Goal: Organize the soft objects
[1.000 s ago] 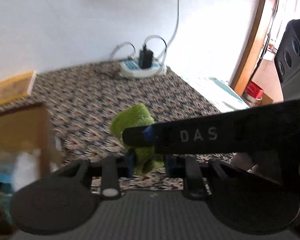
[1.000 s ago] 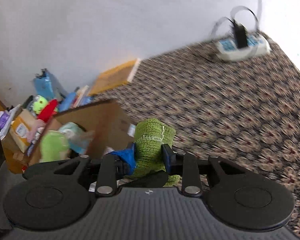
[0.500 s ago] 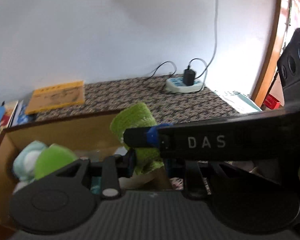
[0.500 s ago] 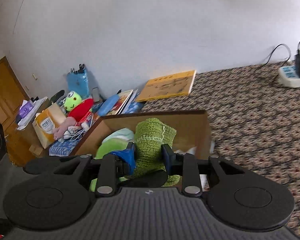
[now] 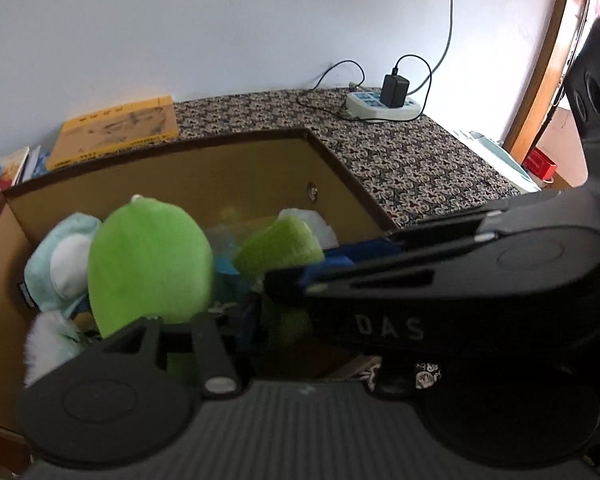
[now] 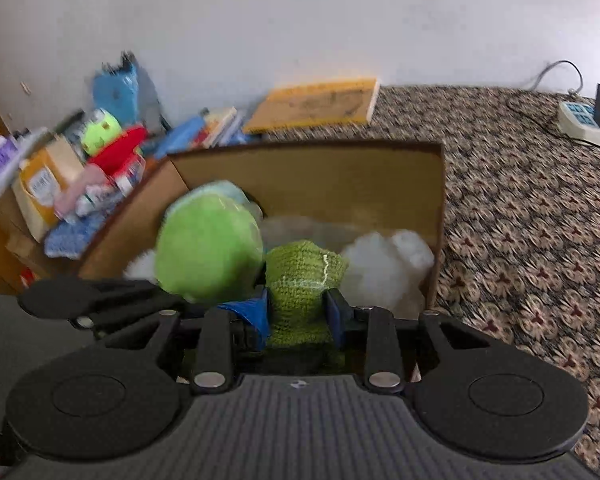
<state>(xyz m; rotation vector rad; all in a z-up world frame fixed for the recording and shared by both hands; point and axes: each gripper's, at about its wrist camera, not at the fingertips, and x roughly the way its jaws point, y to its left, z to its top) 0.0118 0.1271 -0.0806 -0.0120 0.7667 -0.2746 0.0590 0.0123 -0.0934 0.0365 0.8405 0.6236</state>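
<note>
A green knitted soft toy (image 6: pixel 302 280) is clamped between the blue pads of my right gripper (image 6: pixel 300 312), low inside an open cardboard box (image 6: pixel 340 172). It also shows in the left wrist view (image 5: pixel 280 246), where the right gripper's black body (image 5: pixel 440 292) crosses in front. My left gripper (image 5: pixel 268 320) sits at the same toy, with its right finger hidden behind the right gripper. The box (image 5: pixel 220 164) holds a bright green plush (image 5: pixel 148 264), a pale blue plush (image 5: pixel 60 256) and white stuffing (image 6: pixel 388 268).
The box stands on a patterned cloth (image 6: pixel 520 200). A yellow book (image 5: pixel 116 132) lies behind it by the wall. A power strip with a charger (image 5: pixel 384 102) sits at the back right. A pile of books, packets and toys (image 6: pixel 80 160) lies left of the box.
Both grippers have carried the green knitted toy from over the cloth to over the box and down into it, among the plush toys.
</note>
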